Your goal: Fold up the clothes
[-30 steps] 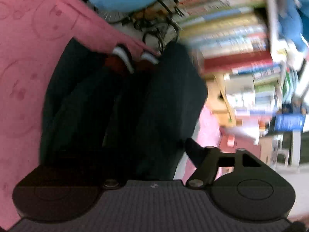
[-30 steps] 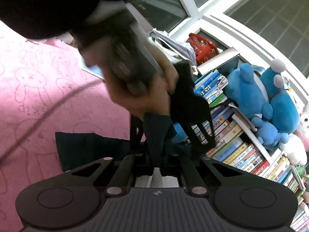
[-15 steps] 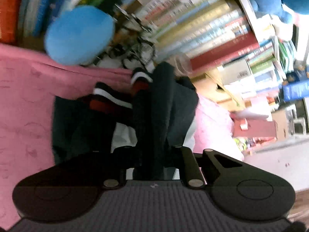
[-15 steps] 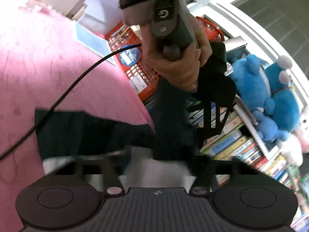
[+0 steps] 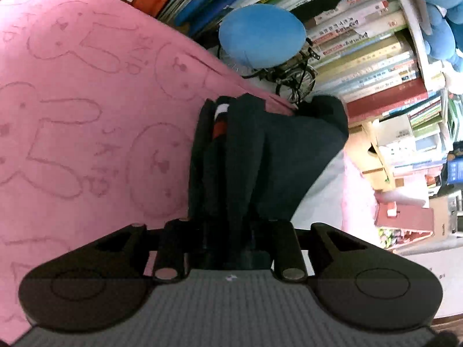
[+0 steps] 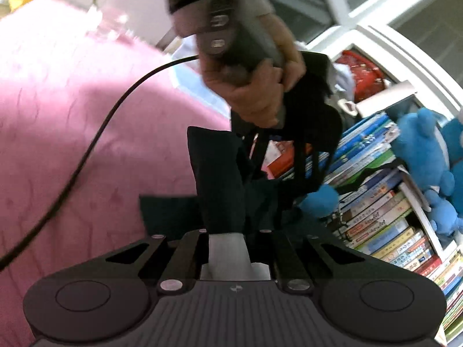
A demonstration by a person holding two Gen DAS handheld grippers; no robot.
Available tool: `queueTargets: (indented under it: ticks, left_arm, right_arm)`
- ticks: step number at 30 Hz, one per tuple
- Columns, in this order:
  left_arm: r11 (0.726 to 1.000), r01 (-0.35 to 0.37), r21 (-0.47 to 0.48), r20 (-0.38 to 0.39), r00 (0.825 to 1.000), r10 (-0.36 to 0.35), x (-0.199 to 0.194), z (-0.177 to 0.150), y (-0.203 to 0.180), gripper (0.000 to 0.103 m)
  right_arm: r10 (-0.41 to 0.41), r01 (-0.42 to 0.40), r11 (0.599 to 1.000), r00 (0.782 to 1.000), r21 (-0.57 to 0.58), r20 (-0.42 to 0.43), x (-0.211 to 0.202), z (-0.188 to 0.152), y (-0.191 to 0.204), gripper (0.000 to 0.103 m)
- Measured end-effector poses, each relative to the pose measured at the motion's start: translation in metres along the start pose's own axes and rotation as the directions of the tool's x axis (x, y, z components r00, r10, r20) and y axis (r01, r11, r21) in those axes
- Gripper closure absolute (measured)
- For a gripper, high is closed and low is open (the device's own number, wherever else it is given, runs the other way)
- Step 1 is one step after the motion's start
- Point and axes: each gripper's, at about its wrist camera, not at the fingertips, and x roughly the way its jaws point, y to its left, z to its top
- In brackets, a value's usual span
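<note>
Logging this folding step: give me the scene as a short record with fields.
garment: dark garment, bunched, red and white stripes showing
left gripper: shut on dark garment
right gripper: shut on dark garment
surface: pink blanket with rabbit drawings
background: stacked books, blue plush toys
other: person's left hand on gripper handle

Garment (image 5: 275, 156): dark navy, near black, bunched into vertical folds. A red and white striped band shows at its upper left edge in the left wrist view. Pale grey-white inner fabric is exposed at its lower right. Fabric is raised off the pink blanket (image 5: 86, 115), with one dark part lying flat on it in the right wrist view. There the garment (image 6: 220, 173) hangs as a narrow column, pale strip at the bottom.
</note>
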Motion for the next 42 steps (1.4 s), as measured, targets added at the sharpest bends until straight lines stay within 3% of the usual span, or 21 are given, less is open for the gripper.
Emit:
queueTargets:
  ticks: [4,7,11,13,17,20,23,25,27,30,31,34,38,42]
  left_arm:
    - [0.998,-0.018,0.061,0.033,0.999,0.016,-0.01,0.008,-0.015,0.075]
    - [0.993,-0.048,0.109,0.12,0.992,0.035,-0.042,0.004,-0.019,0.07]
    - [0.961,-0.219,0.171,0.256,0.951,0.172,-0.091,-0.025,-0.024,0.057]
    - [0.951,-0.236,0.198,0.278,0.944,0.177,-0.106,-0.048,-0.032,0.053]
    - [0.946,-0.223,0.236,0.248,0.955,0.163,-0.109,-0.095,-0.052,0.043]
    - [0.946,-0.253,0.203,0.186,0.958,0.216,-0.091,-0.115,-0.048,0.041]
    - [0.939,-0.33,0.101,0.128,0.94,0.317,-0.075,-0.124,-0.033,0.042]
    - [0.96,-0.28,0.019,0.13,0.953,0.275,-0.086,-0.131,-0.022,0.043]
    - [0.982,-0.183,-0.056,0.122,0.975,0.188,-0.1,-0.141,-0.012,0.041]
    - [0.985,-0.071,-0.158,0.086,0.993,0.086,-0.104,-0.155,0.001,0.036]
    - [0.98,-0.043,-0.195,0.073,0.996,0.058,-0.101,-0.158,0.004,0.036]
    - [0.952,0.072,-0.296,0.068,0.996,-0.054,-0.079,-0.162,0.011,0.034]
    - [0.919,0.125,-0.375,0.096,0.991,-0.096,-0.046,-0.156,0.009,0.034]
    - [0.918,0.141,-0.371,0.15,0.985,-0.091,-0.042,-0.156,0.006,0.055]
  right_arm:
    - [-0.046,0.046,0.998,0.999,-0.049,0.006,0.001,0.002,0.002,0.088]
    - [-0.134,0.134,0.989,0.991,-0.065,0.015,-0.004,0.0,-0.003,0.078]
    - [-0.156,0.152,0.982,0.987,-0.112,-0.026,-0.001,-0.011,-0.002,0.073]
    - [-0.173,0.169,0.977,0.985,-0.132,-0.019,-0.001,-0.013,0.002,0.07]
    - [-0.243,0.238,0.96,0.97,-0.148,-0.015,-0.003,-0.012,0.013,0.04]
    - [-0.263,0.256,0.95,0.965,-0.181,-0.015,-0.002,-0.011,0.021,0.038]
    - [-0.292,0.284,0.936,0.956,-0.208,-0.01,-0.003,-0.013,0.023,0.03]
    - [-0.315,0.306,0.927,0.949,-0.218,-0.008,-0.011,-0.017,0.022,0.02]
    - [-0.332,0.322,0.921,0.943,-0.219,-0.009,-0.022,-0.023,0.021,0.013]
    - [-0.336,0.319,0.923,0.941,-0.217,-0.045,-0.037,-0.027,0.019,0.0]
    - [-0.336,0.317,0.923,0.94,-0.216,-0.058,-0.042,-0.028,0.018,0.0]
    - [-0.338,0.312,0.926,0.936,-0.214,-0.097,-0.058,-0.031,0.016,0.0]
    - [-0.35,0.314,0.927,0.921,-0.204,-0.173,-0.066,-0.036,0.012,0.0]
    - [-0.368,0.338,0.925,0.909,-0.172,-0.197,-0.065,-0.036,0.013,0.0]
